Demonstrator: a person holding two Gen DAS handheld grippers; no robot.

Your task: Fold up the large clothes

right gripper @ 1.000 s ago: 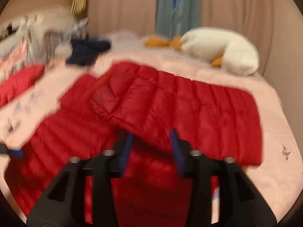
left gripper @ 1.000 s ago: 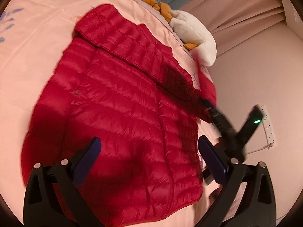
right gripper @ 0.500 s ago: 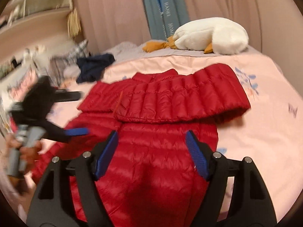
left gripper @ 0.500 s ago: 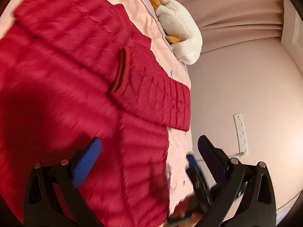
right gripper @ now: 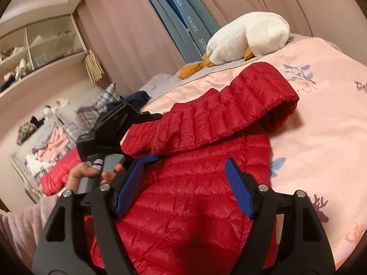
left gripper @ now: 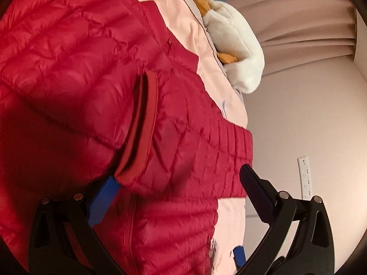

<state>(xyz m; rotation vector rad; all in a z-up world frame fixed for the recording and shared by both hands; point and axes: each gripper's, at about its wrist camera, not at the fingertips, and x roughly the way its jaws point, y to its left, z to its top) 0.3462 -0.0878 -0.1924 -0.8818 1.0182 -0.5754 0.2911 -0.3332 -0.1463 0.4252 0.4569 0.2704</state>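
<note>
White plush goose beyond red jacket

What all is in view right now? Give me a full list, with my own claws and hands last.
puffer jacket: one, red, spread on the bed, one sleeve folded across the chest
bedcover: one, pink with printed leaves and deer, under the jacket
plush goose: one, white with orange feet, at the far end of the bed
dark garment: one, navy, far side of the bed
curtains: pink, with a blue panel, behind the bed
shelves: cream, far left, items unclear
socket strip: one, white, on the wall
left claw: open, at the sleeve's cuff
right claw: open, nothing between the fingers
hand: one, pink sleeve, holding the left claw's handle
</note>
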